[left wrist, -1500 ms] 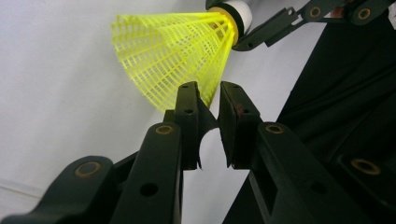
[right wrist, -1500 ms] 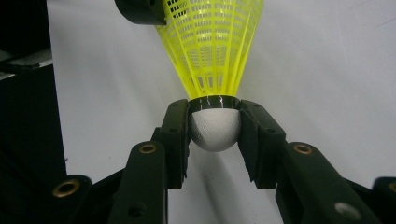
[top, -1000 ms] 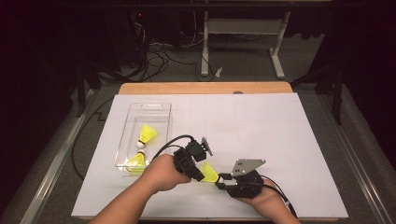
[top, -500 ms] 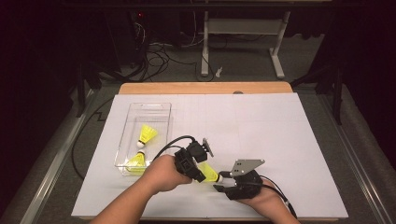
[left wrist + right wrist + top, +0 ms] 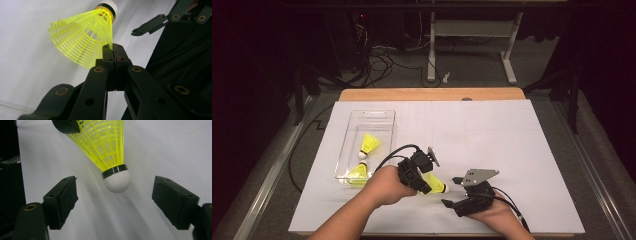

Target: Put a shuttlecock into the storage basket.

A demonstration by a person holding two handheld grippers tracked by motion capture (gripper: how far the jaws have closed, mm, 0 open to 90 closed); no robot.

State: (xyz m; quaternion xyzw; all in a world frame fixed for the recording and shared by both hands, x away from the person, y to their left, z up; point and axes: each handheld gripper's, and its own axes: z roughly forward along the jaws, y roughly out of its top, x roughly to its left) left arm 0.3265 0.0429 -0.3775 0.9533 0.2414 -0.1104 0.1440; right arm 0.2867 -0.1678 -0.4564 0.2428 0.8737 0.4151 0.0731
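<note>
A yellow shuttlecock (image 5: 435,184) with a white cork tip hangs just above the white paper near the table's front. My left gripper (image 5: 426,186) is shut on the rim of its mesh skirt; in the left gripper view the jaws (image 5: 113,47) pinch the edge of the shuttlecock (image 5: 85,37). My right gripper (image 5: 450,191) faces it from the right. Its jaws have just been opening and now stand wide apart. In the right gripper view the cork (image 5: 117,181) sits between the pads (image 5: 62,195) without touching them.
A clear plastic tray (image 5: 372,112) lies at the left of the paper with two more yellow shuttlecocks (image 5: 371,144) in it. White paper (image 5: 512,145) covers the table, with a wooden edge (image 5: 432,94) at the back. Cables trail from both grippers.
The right gripper's jaws were closed on the cork tip and have spread away from it. Both hands and the shuttlecock kept their places.
</note>
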